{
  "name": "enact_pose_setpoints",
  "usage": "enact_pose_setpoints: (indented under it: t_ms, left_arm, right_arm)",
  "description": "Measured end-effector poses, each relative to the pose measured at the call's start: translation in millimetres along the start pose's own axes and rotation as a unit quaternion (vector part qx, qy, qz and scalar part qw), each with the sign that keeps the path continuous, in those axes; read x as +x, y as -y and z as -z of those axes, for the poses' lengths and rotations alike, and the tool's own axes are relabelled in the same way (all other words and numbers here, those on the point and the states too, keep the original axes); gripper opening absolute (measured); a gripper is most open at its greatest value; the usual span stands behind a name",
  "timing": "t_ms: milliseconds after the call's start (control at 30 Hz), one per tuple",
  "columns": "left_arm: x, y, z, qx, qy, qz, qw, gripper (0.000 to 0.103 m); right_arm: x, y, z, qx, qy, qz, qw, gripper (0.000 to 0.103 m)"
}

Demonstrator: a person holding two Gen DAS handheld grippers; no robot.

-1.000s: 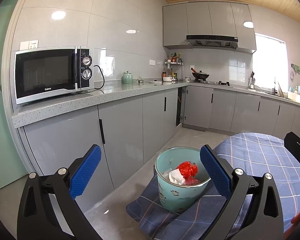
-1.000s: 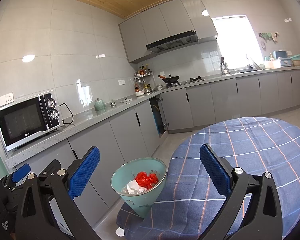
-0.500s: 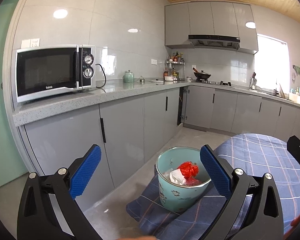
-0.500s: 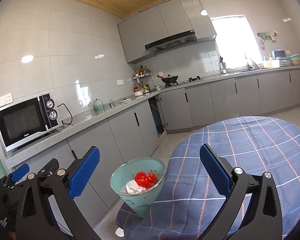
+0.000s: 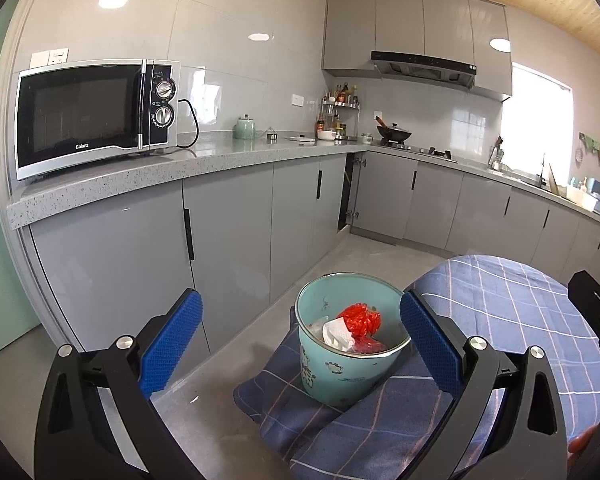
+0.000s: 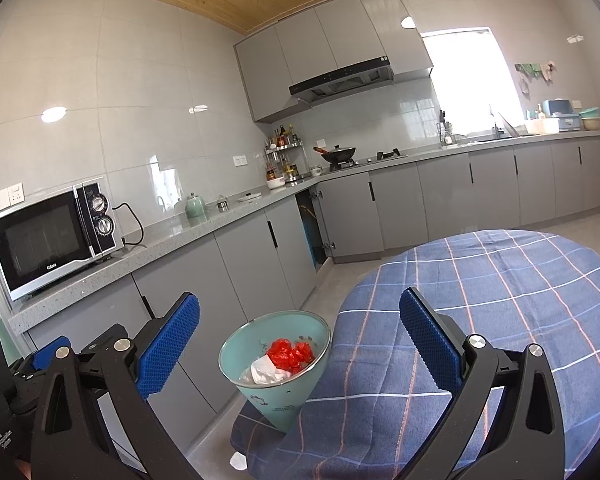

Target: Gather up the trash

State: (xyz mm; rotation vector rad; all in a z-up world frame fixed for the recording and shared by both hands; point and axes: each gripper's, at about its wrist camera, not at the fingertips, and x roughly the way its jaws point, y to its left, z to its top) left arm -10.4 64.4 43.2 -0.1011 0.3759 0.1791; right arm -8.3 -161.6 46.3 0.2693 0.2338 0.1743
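A small teal bin stands at the near left edge of a round table with a blue plaid cloth. It holds a red crumpled wrapper and white paper. My left gripper is open and empty, raised behind the bin. The bin also shows in the right wrist view with the red wrapper. My right gripper is open and empty, held above the cloth. A white scrap lies on the floor below the table edge.
Grey kitchen cabinets run along the left and back. A microwave sits on the counter, with a teal jar and a wok farther along. One cabinet door is ajar. The grey floor lies between the table and the cabinets.
Both views have shifted only slightly. The bin and its contents have not moved, and both grippers stay open.
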Motion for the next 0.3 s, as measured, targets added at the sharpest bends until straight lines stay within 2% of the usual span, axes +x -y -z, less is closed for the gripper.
enact_pose_setpoints:
  t_ms: [167,300]
  left_arm:
    - [0.6,0.4,-0.7,0.005,0.007,-0.024,0.9997,0.097]
    - [1.5,-0.7,-0.2,0.005,0.011,-0.015,0.9998,0.097]
  right_arm:
    - [3.2,3.7,0.6,0.005,-0.007,0.01,1.0,0.098]
    - [8.1,8.1,0.5,0.007,-0.012,0.022,1.0,0.098]
